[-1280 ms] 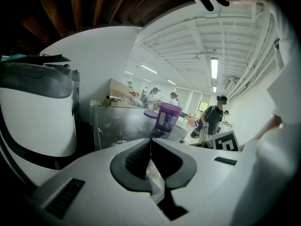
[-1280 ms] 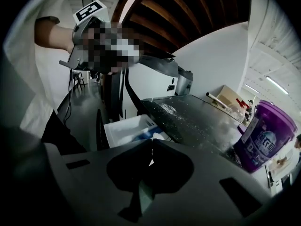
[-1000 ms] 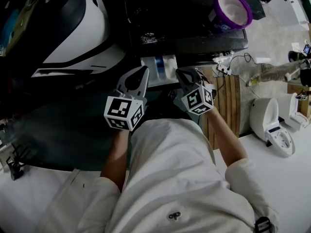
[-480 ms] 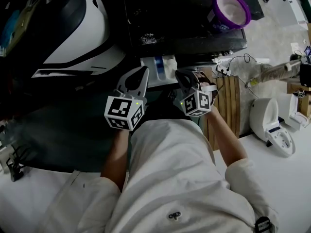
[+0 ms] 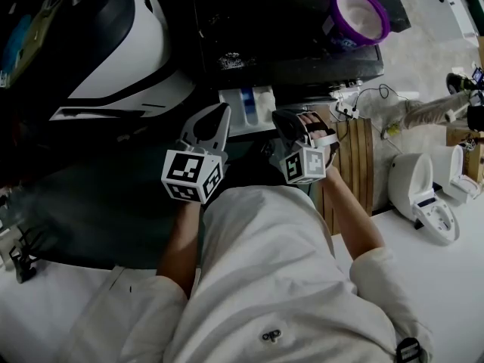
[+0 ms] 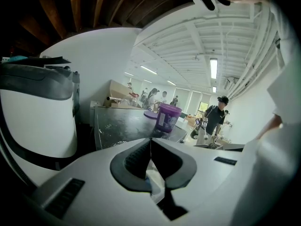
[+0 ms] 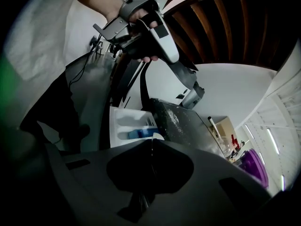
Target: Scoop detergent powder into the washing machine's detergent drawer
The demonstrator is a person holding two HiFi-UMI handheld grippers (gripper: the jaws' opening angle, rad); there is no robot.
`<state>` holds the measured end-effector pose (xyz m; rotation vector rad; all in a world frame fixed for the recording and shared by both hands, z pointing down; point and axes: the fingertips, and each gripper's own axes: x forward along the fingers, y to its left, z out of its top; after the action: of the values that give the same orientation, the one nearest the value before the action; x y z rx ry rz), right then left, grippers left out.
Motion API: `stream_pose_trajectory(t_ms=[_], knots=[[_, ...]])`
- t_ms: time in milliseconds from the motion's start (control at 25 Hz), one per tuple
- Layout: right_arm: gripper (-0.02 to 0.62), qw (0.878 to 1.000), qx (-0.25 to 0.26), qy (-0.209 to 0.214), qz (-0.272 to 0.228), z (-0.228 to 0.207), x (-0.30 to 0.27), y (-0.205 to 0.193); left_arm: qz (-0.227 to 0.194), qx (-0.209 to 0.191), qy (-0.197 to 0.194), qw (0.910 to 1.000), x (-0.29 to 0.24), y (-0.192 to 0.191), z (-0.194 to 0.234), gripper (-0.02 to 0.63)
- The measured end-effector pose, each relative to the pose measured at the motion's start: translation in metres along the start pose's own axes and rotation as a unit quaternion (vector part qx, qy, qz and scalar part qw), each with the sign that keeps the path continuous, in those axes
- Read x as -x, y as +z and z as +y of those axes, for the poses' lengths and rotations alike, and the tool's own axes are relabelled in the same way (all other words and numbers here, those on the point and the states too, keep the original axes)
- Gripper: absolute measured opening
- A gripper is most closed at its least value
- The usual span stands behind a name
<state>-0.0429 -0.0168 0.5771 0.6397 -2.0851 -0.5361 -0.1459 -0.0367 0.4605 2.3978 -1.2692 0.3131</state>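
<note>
Detergent drawer (image 5: pixel 263 100) pulled out from the front of the washing machine, just ahead of both tongs. White inside, split into compartments, with a blue insert in one of them; no clear heap of powder visible, though hard to tell for sure. Left tongs (image 5: pixel 219 116) and right tongs (image 5: pixel 286 121) held side by side close to the drawer, each with jaws pressed together and gripping nothing. No scoop in sight in any view. Purple tub (image 5: pixel 384 23), open-topped and filled with white powder (image 5: pixel 359 13), standing on the dark surface (image 5: pixel 295 44) above the drawer, far off to the right and well apart from it. Loose white grains (image 5: pixel 231 59) scattered on that surface near its front edge. Likely trouble from here: more spilling during the carry from tub to drawer, given the gap between them and the drop down from the surface. Also possible: powder tipped into the wrong compartment, given several side by side. Another risk: a knock against the drawer from tongs held so near, nudging it partly shut.
</note>
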Motion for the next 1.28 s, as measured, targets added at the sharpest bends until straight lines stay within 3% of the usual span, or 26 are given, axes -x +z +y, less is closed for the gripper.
stream_pose_trajectory(t_ms=[280,840,1080,1280], knots=[[0.009,1.0,-0.003,0.018,0.006,0.006,-0.002,-0.005,0.001,0.0,0.002,1.0,0.001,0.0,0.0,0.02],[0.009,1.0,-0.009,0.01,-0.008,0.004,0.001,-0.001,0.002,-0.002,-0.001,1.0,-0.001,-0.001,-0.002,0.02],[0.011,0.999,-0.035,0.013,-0.024,-0.004,0.007,0.008,-0.001,-0.003,0.001,1.0,-0.002,0.002,-0.002,0.02],[0.011,0.995,-0.086,0.015,-0.04,-0.016,0.019,0.013,-0.002,-0.007,0.0,1.0,-0.003,0.005,-0.003,0.02]])
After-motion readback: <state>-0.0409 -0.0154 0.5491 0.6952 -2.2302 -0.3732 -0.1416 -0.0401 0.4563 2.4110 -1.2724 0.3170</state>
